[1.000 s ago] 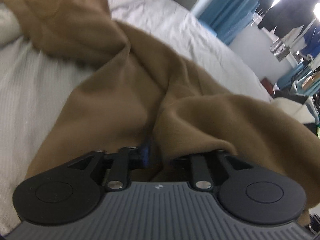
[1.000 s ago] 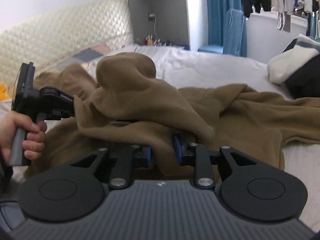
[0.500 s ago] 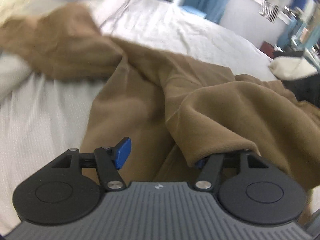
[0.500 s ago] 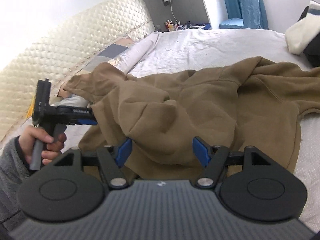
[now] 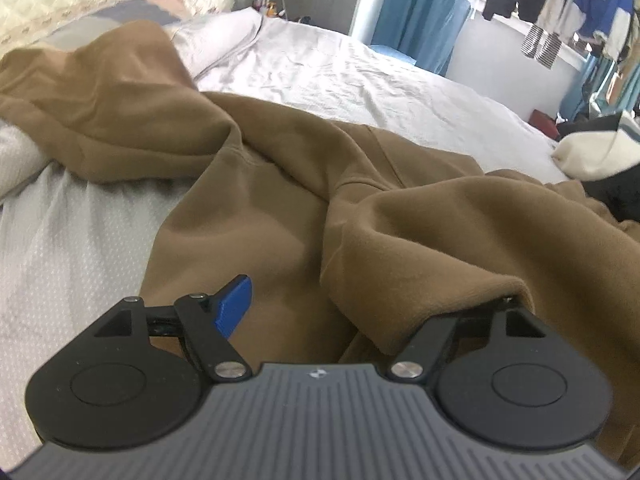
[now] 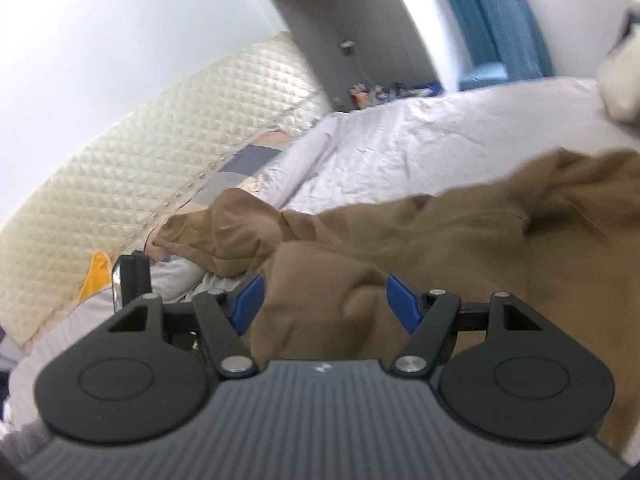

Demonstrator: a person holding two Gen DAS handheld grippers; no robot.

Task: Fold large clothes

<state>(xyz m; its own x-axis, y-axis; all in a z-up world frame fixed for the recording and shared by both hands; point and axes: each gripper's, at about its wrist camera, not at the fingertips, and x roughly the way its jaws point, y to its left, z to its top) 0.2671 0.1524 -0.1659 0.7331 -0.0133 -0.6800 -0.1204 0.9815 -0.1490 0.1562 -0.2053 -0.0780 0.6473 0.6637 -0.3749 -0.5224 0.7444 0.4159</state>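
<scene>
Garment count: I am seeing one brown hoodie (image 5: pixel 280 208), crumpled; in the left wrist view it is filling the centre and right of the frame, in the right wrist view (image 6: pixel 460 248) the middle and right.
Tools count: I am working with two grippers, each with two blue pads.
Left gripper (image 5: pixel 372 300): its jaws are opening. The left blue pad (image 5: pixel 234 304) is standing bare; a fold of the hoodie is draping over the right finger and hiding its pad. I am not seeing the pads pressing the cloth.
Right gripper (image 6: pixel 324 300): the jaws are standing apart, both blue pads visible, with a bump of hoodie between them but not pinched.
Bed (image 5: pixel 360 76): one white sheet, lying under the hoodie.
Edges: a hem fold of the hoodie is running along the lower right of the left wrist view.
Open room: bare sheet is showing at the lower left and upper centre of the left wrist view, and at the upper centre of the right wrist view.
Other things: one quilted headboard (image 6: pixel 152 160) at the upper left, one white and black bundle (image 5: pixel 592 160) at the right edge.
Change: a second ago both grippers were clamping the hoodie; now both are letting it go, and the cloth is lying lower on the bed.
</scene>
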